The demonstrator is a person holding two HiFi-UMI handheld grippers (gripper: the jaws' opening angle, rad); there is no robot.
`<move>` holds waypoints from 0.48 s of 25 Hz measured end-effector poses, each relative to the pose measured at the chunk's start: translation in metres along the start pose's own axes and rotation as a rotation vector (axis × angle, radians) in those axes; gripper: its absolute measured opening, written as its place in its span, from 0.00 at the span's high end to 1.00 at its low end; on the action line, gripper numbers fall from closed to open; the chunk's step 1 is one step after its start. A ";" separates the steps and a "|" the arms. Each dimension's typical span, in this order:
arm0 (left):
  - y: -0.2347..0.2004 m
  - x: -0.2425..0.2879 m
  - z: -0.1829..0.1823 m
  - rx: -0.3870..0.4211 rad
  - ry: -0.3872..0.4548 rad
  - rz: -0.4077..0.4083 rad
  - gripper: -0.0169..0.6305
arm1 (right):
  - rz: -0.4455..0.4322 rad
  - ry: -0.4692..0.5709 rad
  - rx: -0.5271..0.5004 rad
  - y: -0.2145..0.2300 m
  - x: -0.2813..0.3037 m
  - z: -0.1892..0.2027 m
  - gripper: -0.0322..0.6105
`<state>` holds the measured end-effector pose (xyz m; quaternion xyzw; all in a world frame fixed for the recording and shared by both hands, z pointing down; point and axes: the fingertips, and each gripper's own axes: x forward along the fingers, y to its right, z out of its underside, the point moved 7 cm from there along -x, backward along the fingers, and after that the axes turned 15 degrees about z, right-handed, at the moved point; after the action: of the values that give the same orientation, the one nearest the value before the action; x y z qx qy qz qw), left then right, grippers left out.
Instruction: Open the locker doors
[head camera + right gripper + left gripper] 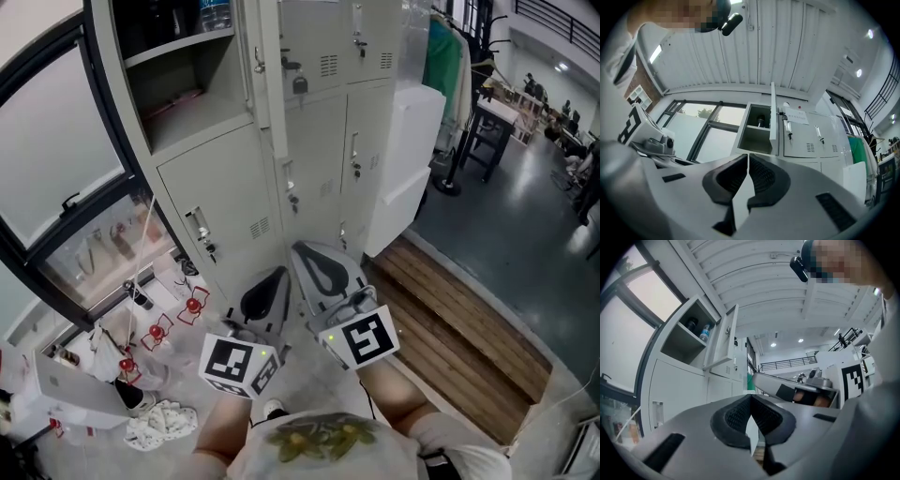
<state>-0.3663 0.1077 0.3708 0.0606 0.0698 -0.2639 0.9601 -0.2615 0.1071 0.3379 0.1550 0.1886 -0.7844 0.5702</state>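
The grey locker bank [309,141] stands ahead of me. Its upper-left door [270,75] is swung open, and the compartment [183,75] behind it holds a bottle [214,13]. The lower-left door [225,202] and the middle doors [319,150] are closed. My left gripper [278,274] and right gripper [300,249] hang low near my body, side by side and well short of the lockers. Both are shut with nothing between the pads. The left gripper view shows the open door [723,336]. In the right gripper view the open compartment [757,126] is straight ahead.
A white cabinet [408,159] stands right of the lockers. A wooden plank platform [450,328] runs along the floor at the right. Bags and small red items [155,333] litter the floor at the left below a large window [56,141]. Clothes hang on a rack [445,56].
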 end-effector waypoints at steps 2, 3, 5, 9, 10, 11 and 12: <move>0.007 0.000 0.000 -0.001 0.009 -0.023 0.93 | -0.005 -0.002 0.000 0.003 -0.007 -0.003 0.89; 0.011 0.000 0.000 -0.006 0.020 -0.032 0.93 | -0.013 -0.007 -0.014 0.005 -0.012 -0.003 0.89; 0.019 -0.001 0.002 -0.017 0.037 -0.042 0.93 | -0.026 -0.013 -0.032 0.009 -0.021 -0.004 0.89; 0.037 -0.003 0.010 -0.025 0.032 -0.066 0.93 | -0.044 -0.013 -0.035 0.016 -0.040 -0.010 0.89; 0.040 -0.004 0.011 -0.028 0.032 -0.075 0.93 | -0.047 -0.014 -0.039 0.018 -0.043 -0.011 0.89; 0.043 -0.004 0.012 -0.031 0.032 -0.082 0.93 | -0.048 -0.015 -0.041 0.020 -0.046 -0.011 0.89; 0.045 -0.004 0.013 -0.034 0.032 -0.088 0.93 | -0.048 -0.016 -0.042 0.022 -0.048 -0.011 0.89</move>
<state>-0.3453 0.1463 0.3879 0.0451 0.0920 -0.3035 0.9473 -0.2256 0.1464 0.3479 0.1320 0.2041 -0.7949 0.5559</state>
